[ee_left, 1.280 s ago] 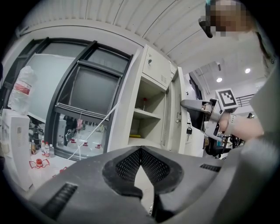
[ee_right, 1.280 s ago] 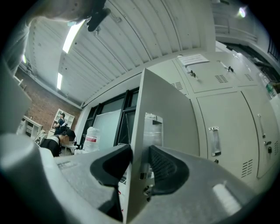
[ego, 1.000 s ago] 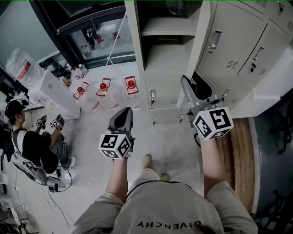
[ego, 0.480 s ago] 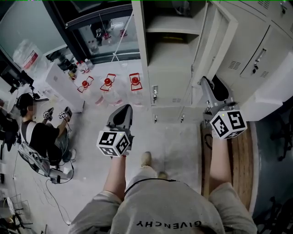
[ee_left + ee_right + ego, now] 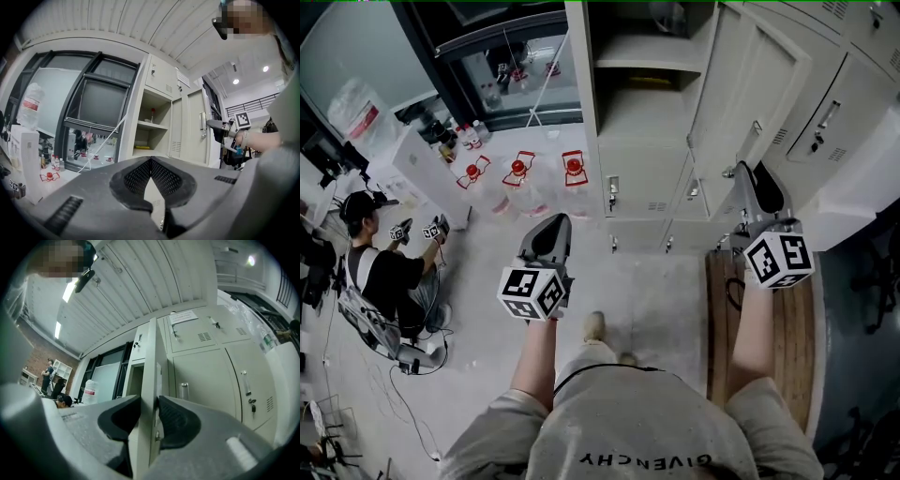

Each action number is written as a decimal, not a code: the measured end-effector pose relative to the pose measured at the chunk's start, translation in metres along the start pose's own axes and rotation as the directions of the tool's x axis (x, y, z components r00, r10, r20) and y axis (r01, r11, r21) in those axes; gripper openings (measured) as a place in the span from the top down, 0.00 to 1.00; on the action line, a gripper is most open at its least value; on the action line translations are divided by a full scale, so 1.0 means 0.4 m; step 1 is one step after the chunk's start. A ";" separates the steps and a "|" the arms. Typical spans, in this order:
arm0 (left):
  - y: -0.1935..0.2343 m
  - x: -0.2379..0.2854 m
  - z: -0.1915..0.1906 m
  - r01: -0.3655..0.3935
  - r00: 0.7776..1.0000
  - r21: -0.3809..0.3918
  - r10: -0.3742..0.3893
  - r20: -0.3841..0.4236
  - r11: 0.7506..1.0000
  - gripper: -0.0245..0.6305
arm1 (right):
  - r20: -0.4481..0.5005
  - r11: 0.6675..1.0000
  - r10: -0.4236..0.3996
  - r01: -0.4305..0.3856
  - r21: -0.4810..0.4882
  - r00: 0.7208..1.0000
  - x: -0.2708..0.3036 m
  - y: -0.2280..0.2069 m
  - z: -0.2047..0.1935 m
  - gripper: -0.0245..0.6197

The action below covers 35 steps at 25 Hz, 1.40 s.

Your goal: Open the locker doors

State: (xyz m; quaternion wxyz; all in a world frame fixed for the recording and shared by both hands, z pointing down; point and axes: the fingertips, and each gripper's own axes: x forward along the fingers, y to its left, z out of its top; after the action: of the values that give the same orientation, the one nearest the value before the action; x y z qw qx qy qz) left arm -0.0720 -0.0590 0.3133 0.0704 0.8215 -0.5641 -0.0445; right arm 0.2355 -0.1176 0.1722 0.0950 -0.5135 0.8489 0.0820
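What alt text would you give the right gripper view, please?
The right gripper grips the edge of an open locker door between its fingers, which have just closed further. Closed lockers stand to the door's right.

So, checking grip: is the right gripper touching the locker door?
Touching: the right gripper view shows the right gripper, jaws just closing, pinching the locker door edge.

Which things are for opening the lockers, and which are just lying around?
For the job: locker door, pinched by the right gripper, whose jaws have just been closing on its edge; shut lockers beside it.
Just lying about: red-capped bottles, wooden board, seated person; left gripper, shut, empty.
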 end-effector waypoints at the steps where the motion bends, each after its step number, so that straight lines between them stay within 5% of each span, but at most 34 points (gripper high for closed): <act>1: -0.004 0.000 -0.002 0.000 1.000 -0.001 0.000 0.000 1.000 0.96 | 0.000 1.000 -0.011 0.011 -0.001 1.000 -0.006 -0.013 0.001 0.78; 23: -0.014 0.017 -0.009 0.006 1.000 -0.009 -0.006 -0.010 1.000 0.96 | -0.021 0.984 -0.174 0.173 -0.042 0.985 -0.040 -0.174 -0.001 0.82; 35: -0.001 0.066 -0.035 0.037 0.998 -0.014 -0.038 -0.042 0.999 0.96 | 0.072 0.940 -0.230 0.240 -0.244 0.971 -0.076 -0.100 0.005 0.61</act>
State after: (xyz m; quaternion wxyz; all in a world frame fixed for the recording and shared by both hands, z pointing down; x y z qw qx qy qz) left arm -0.0599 -0.0826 0.3272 0.0870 0.8321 -0.5467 -0.0323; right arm 0.2852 -0.1094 0.1761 0.0565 -0.6171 0.7622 0.1875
